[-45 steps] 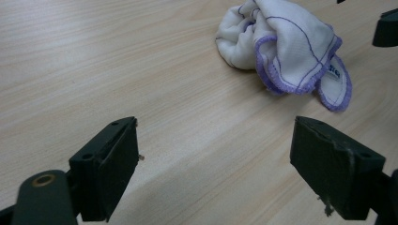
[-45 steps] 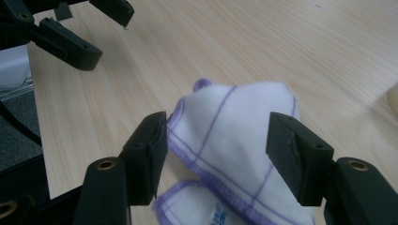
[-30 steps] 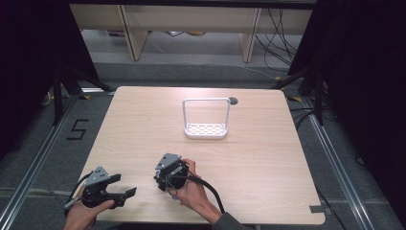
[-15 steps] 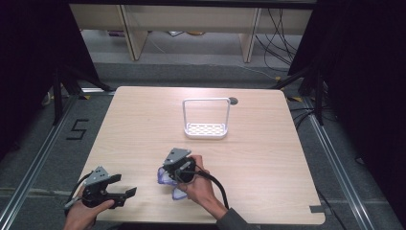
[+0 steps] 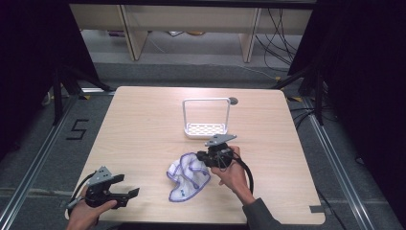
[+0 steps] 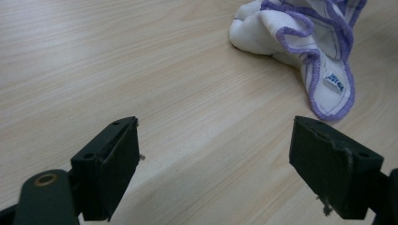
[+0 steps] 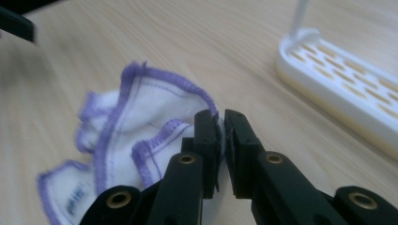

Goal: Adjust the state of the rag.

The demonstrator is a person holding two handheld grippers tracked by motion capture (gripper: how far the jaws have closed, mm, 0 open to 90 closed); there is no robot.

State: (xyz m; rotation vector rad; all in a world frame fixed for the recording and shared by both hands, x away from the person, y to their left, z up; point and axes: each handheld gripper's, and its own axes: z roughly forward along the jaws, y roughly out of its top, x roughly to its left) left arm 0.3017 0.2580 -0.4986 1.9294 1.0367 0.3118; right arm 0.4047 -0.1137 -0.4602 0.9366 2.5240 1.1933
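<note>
A white cloth with purple stitched edges (image 5: 188,179) lies crumpled on the wooden table (image 5: 143,124) near its front middle. My right gripper (image 5: 207,159) is at the cloth's right end; its jaws have just closed and pinch a fold of the cloth (image 7: 141,103) between the pads, as the right gripper view (image 7: 221,126) shows. My left gripper (image 5: 130,195) rests at the front left with its jaws wide apart and nothing between them (image 6: 213,173). The cloth (image 6: 300,42) lies ahead of it, with a small label at its tip.
A white drying rack (image 5: 207,129) with a slotted base and a tall wire handle stands behind the right hand, close to the right gripper (image 7: 338,89). Dark floor and metal frame legs surround the table.
The right gripper closed on the cloth and moved right and away from the person, drawing the cloth out from under the hand. The left gripper stayed in place.
</note>
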